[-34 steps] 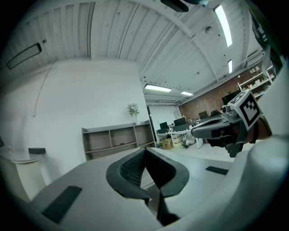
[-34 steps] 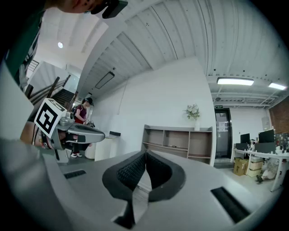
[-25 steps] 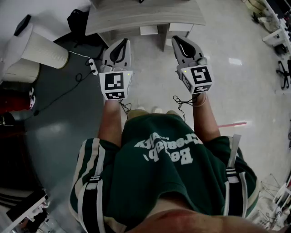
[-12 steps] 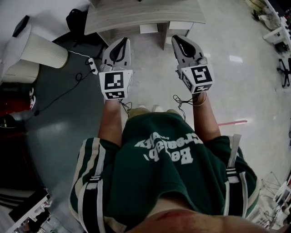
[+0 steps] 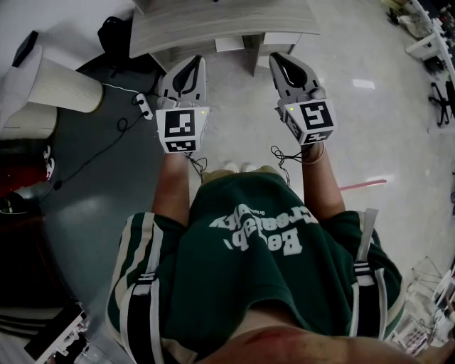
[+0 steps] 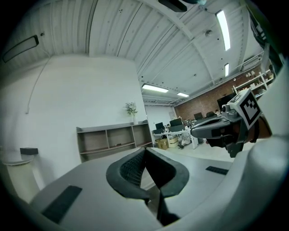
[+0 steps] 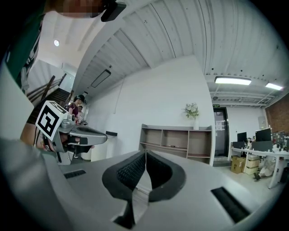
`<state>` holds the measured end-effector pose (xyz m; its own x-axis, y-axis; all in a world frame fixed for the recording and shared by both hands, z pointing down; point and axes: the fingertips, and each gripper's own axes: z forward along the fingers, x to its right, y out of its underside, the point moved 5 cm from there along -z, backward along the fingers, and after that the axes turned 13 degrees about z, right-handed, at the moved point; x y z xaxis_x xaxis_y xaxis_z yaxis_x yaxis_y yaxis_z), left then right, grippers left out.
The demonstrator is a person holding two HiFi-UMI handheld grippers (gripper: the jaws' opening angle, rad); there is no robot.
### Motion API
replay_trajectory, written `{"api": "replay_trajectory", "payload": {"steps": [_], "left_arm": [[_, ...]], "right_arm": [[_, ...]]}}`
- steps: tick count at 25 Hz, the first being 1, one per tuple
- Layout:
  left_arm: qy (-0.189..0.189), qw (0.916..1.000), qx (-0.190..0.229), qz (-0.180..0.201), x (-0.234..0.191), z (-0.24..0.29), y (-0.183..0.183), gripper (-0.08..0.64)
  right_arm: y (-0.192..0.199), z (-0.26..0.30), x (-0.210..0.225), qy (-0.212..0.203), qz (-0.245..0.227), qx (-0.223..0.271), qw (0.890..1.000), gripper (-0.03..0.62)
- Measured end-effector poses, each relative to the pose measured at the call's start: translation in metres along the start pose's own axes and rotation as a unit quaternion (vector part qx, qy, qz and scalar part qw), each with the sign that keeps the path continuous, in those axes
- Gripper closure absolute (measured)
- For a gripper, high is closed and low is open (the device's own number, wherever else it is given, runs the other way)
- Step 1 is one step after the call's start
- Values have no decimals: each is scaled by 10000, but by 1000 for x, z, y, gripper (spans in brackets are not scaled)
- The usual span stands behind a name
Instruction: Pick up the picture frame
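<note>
No picture frame shows clearly in any view. My left gripper (image 5: 190, 64) and right gripper (image 5: 279, 60) are held side by side at waist height, pointing level at a low wooden shelf unit (image 5: 220, 21) ahead. Both are shut with nothing between the pads. In the left gripper view its pads meet at the tip (image 6: 145, 151), and the right gripper (image 6: 201, 131) shows at the right. In the right gripper view the pads touch (image 7: 145, 153), with the left gripper (image 7: 99, 134) at the left. The shelf unit (image 7: 176, 140) has open compartments and a small plant (image 7: 192, 110) on top.
A white ribbed cylinder (image 5: 60, 85) lies at the left by a cable and power strip (image 5: 145, 106) on the floor. A black bag (image 5: 114, 32) sits beside the shelf. Office desks and chairs (image 5: 434, 50) stand at the far right.
The whole view has crept a little toward the shelf unit, and the floor items at the left have slid down-left. Both grippers stay shut and side by side.
</note>
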<state>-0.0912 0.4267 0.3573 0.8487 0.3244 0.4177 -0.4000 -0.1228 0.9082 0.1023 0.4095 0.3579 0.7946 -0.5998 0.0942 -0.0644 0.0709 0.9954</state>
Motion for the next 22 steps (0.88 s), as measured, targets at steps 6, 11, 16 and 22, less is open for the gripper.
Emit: {"api": "replay_trajectory", "payload": {"steps": [6,11,16,22], "left_arm": [[157,9998,70,75,-24,-10,6,543],[264,9996,86,81,-35,-16,18,543],[262,9996,102,-19,-41,-16,25,543],[246,9997,39,-39,-47,5,34,542]], "right_arm": [[-5,13,-29,131,-12,82,9999,558],[3,19,-44,222,2,107,9997,558],[9,23,-47,260,-19,36,9997,558],[8,47,-32,222,-34,44,9997,558]]}}
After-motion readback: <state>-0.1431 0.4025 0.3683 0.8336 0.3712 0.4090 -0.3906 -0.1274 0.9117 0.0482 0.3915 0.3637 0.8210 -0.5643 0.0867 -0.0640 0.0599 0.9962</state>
